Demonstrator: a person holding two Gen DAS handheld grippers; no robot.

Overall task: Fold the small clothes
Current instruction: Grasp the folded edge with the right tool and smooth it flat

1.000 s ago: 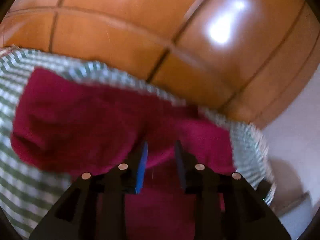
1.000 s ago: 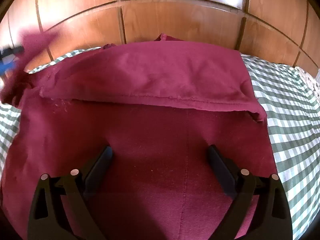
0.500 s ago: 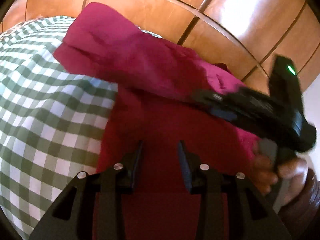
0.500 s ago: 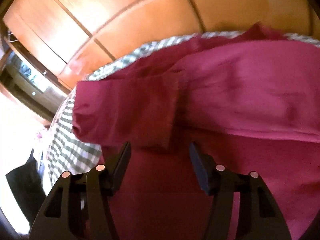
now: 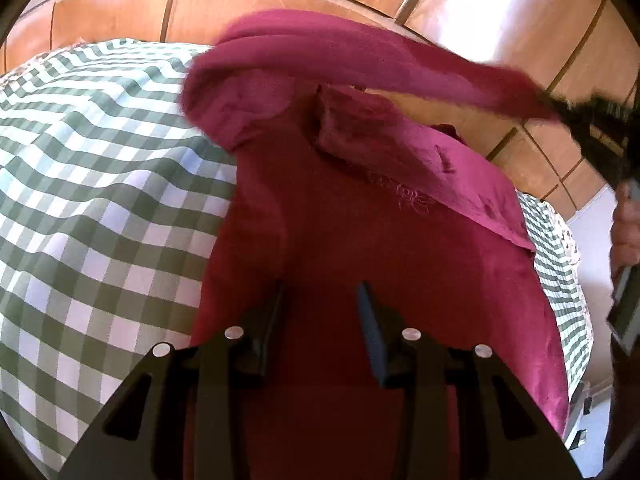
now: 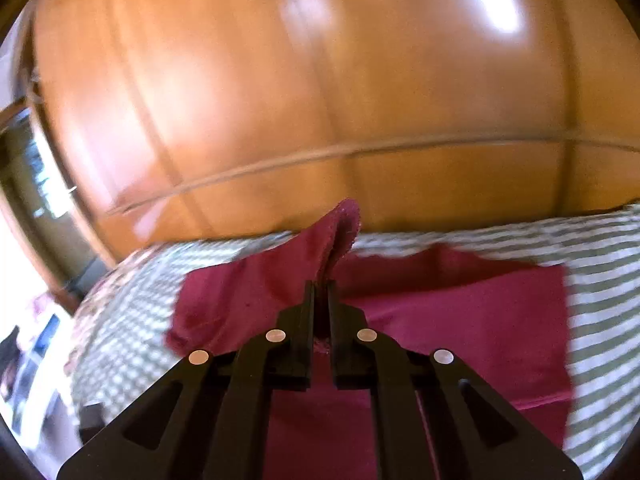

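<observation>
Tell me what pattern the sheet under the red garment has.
The sheet is a green-and-white check, clearest in the left wrist view, beside the garment.

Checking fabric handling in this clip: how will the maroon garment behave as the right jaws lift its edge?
Likely floppy: the maroon garment peaks at the right gripper and sags away. Probably light, since one pinch raises a long flap. It should crease easily, judging by existing wrinkles.

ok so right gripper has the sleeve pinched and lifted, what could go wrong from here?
1. The right gripper is shut on only a narrow edge of the maroon garment; the cloth could slip out mid-fold.
2. The left gripper hovers open over the body, pinning nothing, so the whole garment may drag across the checked sheet.
3. The lifted sleeve is bunched, so it may land creased.
</observation>
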